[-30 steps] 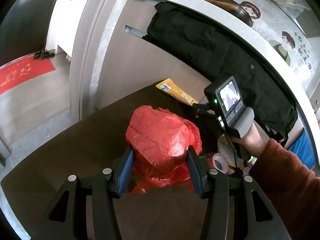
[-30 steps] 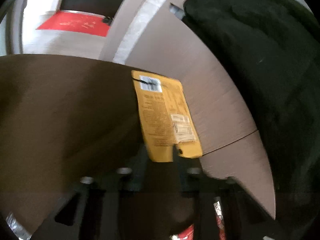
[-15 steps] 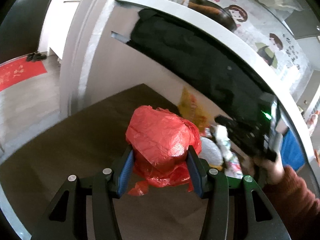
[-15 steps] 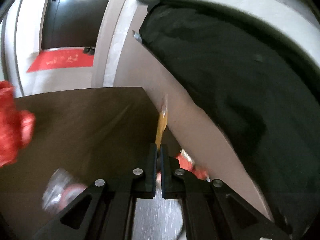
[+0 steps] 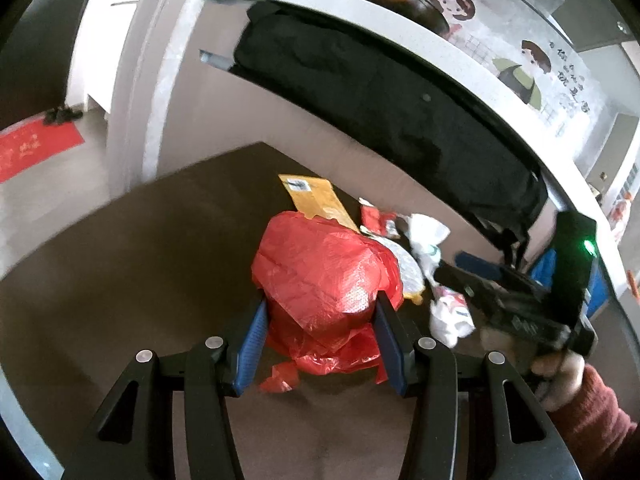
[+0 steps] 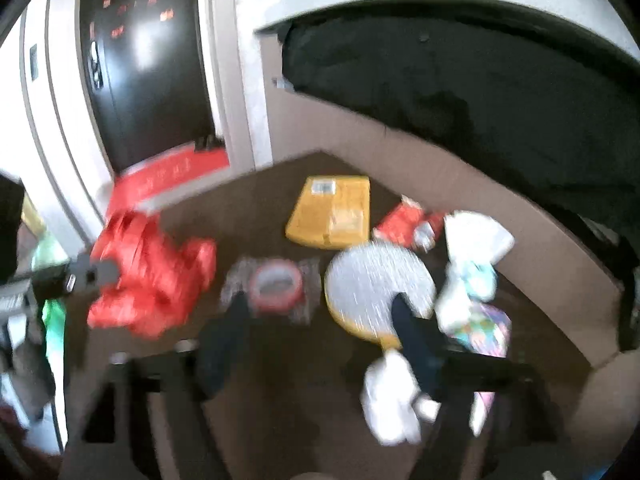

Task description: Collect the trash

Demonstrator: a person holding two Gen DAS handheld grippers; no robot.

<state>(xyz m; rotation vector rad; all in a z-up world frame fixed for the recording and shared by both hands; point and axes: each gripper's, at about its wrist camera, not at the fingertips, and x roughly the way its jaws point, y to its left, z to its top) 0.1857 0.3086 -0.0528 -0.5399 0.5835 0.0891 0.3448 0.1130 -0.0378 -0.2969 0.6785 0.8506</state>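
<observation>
My left gripper point(image 5: 320, 308) is shut on a crumpled red plastic bag point(image 5: 320, 272), held just above the dark brown table point(image 5: 140, 280). The bag point(image 6: 152, 272) also shows at the left of the right wrist view. A yellow packet point(image 6: 332, 212) lies flat on the table near the wall, with no gripper on it. My right gripper point(image 6: 320, 308) is blurred. Its jaws are opening with nothing between them, above a tape roll point(image 6: 276, 284) and a round silver disc point(image 6: 376, 284). From the left wrist view the right gripper point(image 5: 452, 276) hangs at the right, in a hand with a red sleeve.
More litter lies along the wall: a red wrapper point(image 6: 404, 224), white crumpled plastic point(image 6: 476, 236), a colourful wrapper point(image 6: 488, 328) and a white wad point(image 6: 392, 396). A black coat point(image 5: 380, 100) hangs over the counter edge behind the table.
The right gripper was shut on the yellow packet and lifted it on edge. Now its jaws stand apart and the packet lies flat. The right hand has drawn back and rolled.
</observation>
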